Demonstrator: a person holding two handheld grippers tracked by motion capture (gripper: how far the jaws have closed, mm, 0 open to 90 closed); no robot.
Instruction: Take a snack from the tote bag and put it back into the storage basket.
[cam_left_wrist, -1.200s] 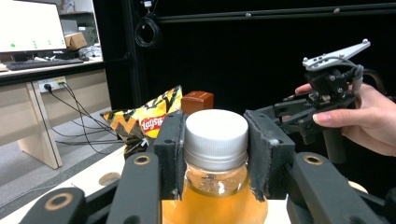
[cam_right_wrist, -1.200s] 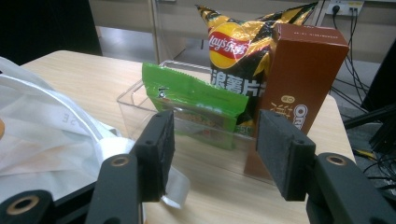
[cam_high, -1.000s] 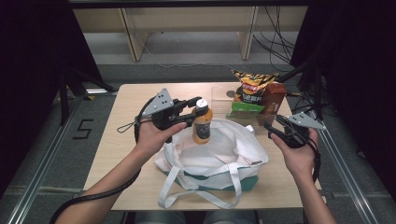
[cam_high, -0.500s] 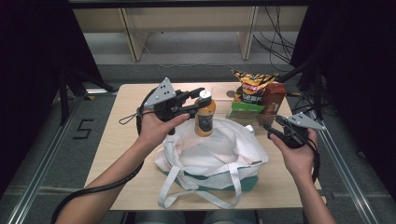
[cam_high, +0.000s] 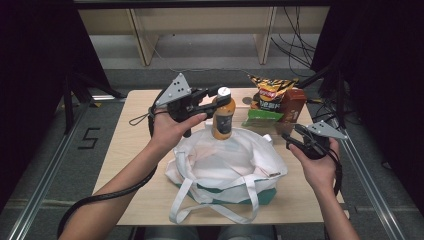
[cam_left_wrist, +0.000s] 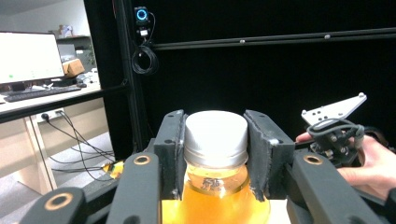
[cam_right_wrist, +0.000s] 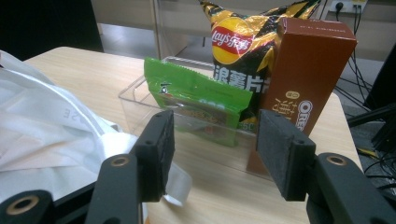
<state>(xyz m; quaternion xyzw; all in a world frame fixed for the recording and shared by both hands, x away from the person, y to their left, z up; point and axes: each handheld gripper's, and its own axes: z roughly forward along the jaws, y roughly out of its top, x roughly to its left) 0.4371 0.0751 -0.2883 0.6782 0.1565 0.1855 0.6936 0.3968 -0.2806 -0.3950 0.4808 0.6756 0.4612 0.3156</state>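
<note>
The left gripper (cam_high: 216, 99) pinches the orange bottle (cam_high: 223, 119) at its neck, pads pressed on either side just under the white cap (cam_left_wrist: 215, 130); the right gripper (cam_high: 291, 139) hovers with its jaws spread and nothing between them, beside the right edge of the bag.

Going from the largest thing down: the white tote bag (cam_high: 225, 165) lies slumped in the middle of the table (cam_high: 125, 150), mouth turned up, handles trailing toward the person. Behind it and to the right, a clear tray (cam_right_wrist: 140, 91) holds a chip bag (cam_right_wrist: 243, 32), a brown biscuit box (cam_right_wrist: 306, 70) and a green packet (cam_right_wrist: 196, 100). The bottle hangs above the far rim of the tote, clear of the cloth as far as the high view shows.

By my reading, the step in hand is carrying the bottle, either out of the tote or into it; the pictures alone do not settle which. The next move calls for a steady neck grip and a level carry, so the weight below does not swing.

The bottle's long axis stands nearly upright, cap pointing up, base toward the bag.
</note>
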